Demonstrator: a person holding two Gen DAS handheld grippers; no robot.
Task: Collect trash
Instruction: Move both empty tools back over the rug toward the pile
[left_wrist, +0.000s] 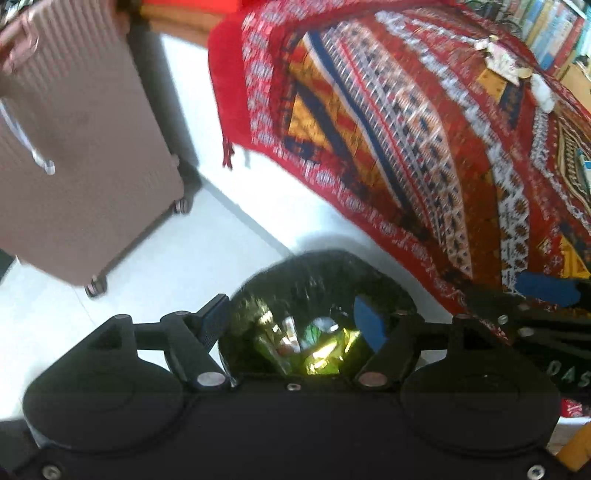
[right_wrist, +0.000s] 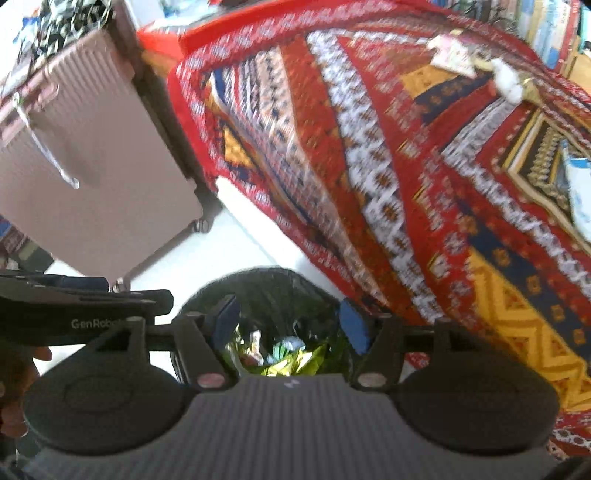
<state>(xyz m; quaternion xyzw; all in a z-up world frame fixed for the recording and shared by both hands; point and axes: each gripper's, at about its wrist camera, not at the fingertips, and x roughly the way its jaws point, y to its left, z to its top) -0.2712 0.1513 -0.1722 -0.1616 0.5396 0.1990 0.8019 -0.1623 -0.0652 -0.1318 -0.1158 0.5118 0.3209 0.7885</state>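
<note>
a bed (left_wrist: 424, 155) under a red patterned blanket (right_wrist: 388, 166) fills the right side of both views. a pink ribbed suitcase (left_wrist: 74, 155) stands upright on its wheels on the white floor (left_wrist: 207, 236) to the left of the bed, with a gap of floor between them.

a black bin (left_wrist: 317, 273) lined with a black bag sits on the floor just beside the hanging edge of the blanket, below both grippers. inside it lies trash (left_wrist: 317, 347): crumpled shiny yellow-green wrappers, some green and white scraps and a bit of red; single pieces are too blurred to tell apart. more trash lies on the blanket at the far end of the bed: a pale crumpled paper (left_wrist: 498, 59) and, just beside it, a white wad (left_wrist: 543, 92).

the left gripper (left_wrist: 295, 321) hangs over the bin mouth, its blue pads spread apart and nothing between them. the right gripper (right_wrist: 291, 321) is above the same bin, released as well, empty between its pads. in the right view the left gripper's body crosses in at the left edge, with part of a hand (right_wrist: 18, 391) below it.
</note>
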